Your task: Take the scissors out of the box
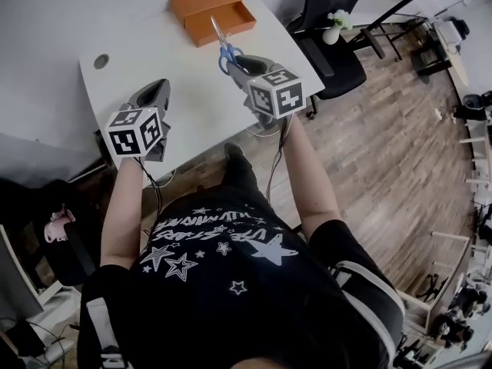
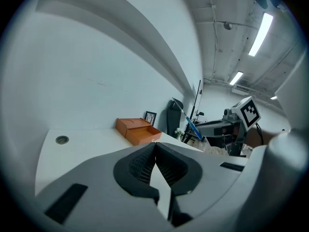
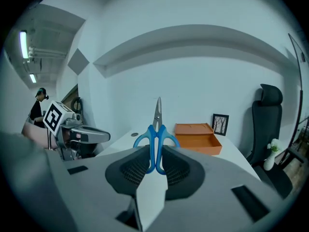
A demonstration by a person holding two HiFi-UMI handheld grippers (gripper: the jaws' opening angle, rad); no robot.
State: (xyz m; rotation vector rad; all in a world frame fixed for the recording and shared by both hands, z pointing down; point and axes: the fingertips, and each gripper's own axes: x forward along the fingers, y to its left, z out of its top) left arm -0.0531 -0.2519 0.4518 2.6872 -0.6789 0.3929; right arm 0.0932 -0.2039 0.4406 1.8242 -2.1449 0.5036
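Note:
The blue-handled scissors (image 1: 225, 48) are clamped by their handles in my right gripper (image 1: 235, 60), blades pointing away toward the orange box (image 1: 213, 11). In the right gripper view the scissors (image 3: 156, 138) stand upright between the pads, my right gripper (image 3: 155, 153) shut on them above the white table (image 1: 181, 75). The open orange box (image 3: 197, 138) lies further back on the table, with nothing visible inside. My left gripper (image 1: 157, 92) hovers over the table's near left part; its jaws (image 2: 155, 145) meet with nothing between them. It also sees the scissors (image 2: 191, 122) to its right.
A round cable hole (image 1: 101, 61) sits in the table's left part. A small picture frame (image 3: 220, 124) stands behind the box. A black office chair (image 1: 334, 48) and a white vase with flowers (image 1: 334, 28) stand to the right of the table on the wooden floor.

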